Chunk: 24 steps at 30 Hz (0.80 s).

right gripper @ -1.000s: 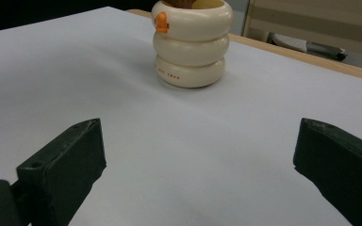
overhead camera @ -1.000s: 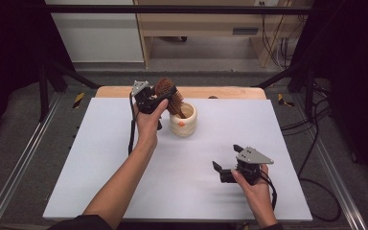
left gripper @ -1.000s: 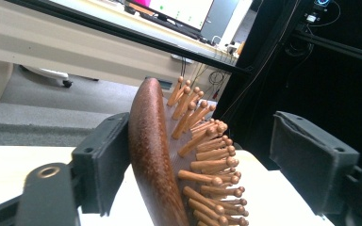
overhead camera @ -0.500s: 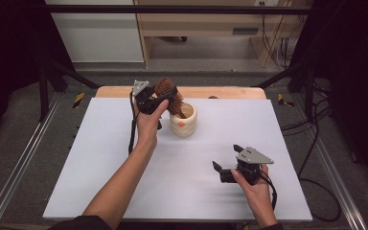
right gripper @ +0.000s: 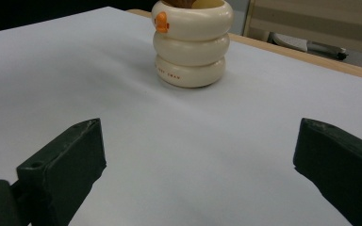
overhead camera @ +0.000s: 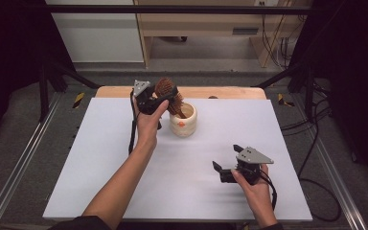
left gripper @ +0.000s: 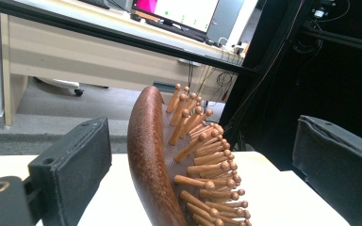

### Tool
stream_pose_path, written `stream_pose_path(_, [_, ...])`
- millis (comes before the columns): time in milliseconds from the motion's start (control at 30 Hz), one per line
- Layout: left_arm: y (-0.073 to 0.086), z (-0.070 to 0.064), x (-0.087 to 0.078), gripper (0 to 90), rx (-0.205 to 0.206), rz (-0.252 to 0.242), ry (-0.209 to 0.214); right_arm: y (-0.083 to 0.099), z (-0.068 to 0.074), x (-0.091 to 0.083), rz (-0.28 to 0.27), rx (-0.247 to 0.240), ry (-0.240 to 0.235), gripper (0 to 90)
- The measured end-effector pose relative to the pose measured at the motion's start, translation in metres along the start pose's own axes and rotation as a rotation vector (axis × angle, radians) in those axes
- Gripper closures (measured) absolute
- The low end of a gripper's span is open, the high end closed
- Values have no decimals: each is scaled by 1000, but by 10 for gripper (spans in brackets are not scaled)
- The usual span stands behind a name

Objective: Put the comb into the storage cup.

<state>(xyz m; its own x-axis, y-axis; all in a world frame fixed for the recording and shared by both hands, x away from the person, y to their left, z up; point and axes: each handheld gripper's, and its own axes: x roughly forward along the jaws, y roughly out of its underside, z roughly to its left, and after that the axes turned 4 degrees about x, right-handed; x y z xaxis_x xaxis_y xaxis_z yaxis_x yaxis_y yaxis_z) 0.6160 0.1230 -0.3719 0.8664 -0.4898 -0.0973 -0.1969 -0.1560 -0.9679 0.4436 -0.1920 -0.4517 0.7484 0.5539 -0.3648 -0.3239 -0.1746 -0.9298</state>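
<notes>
In the high view the left gripper point(overhead camera: 165, 98) sits left of centre in the upper half of the frame, held up by the person's left hand point(overhead camera: 148, 122), whose forearm runs down to the bottom edge. A wooden hairbrush point(overhead camera: 168, 96) stands between its jaws, head uppermost, with its handle going down into the cream holder point(overhead camera: 183, 120) just to the right of the hand. In the left gripper view the jaws stand wide apart at the lower left and right of the frame, and the brush point(left gripper: 169, 165) rises in the middle between them, its brown back toward the left pad and its wooden pins pointing toward the right pad; a gap shows on each side, so neither pad presses on it. The holder, a stack of three rounded rings with a small orange mark near its rim, stands on the white table point(overhead camera: 100, 163) slightly above the frame's centre. Farther right, in the lower right of the high view, the right gripper point(overhead camera: 227, 165) rests low over the table in the right hand point(overhead camera: 251, 184), well apart from the holder. In the right gripper view its jaws are spread wide with nothing between them, and the holder point(right gripper: 192, 44) stands at the top centre of that frame.
</notes>
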Motion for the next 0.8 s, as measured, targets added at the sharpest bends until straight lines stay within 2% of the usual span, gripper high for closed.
stream_pose_path(200, [-1, -1, -1, 50, 21, -1, 0, 0, 0, 0, 2, 0, -3, 30])
stream_pose_path(800, [-2, 0, -5, 40, 49, -15, -3, 0, 0, 0, 3, 1, -3, 30])
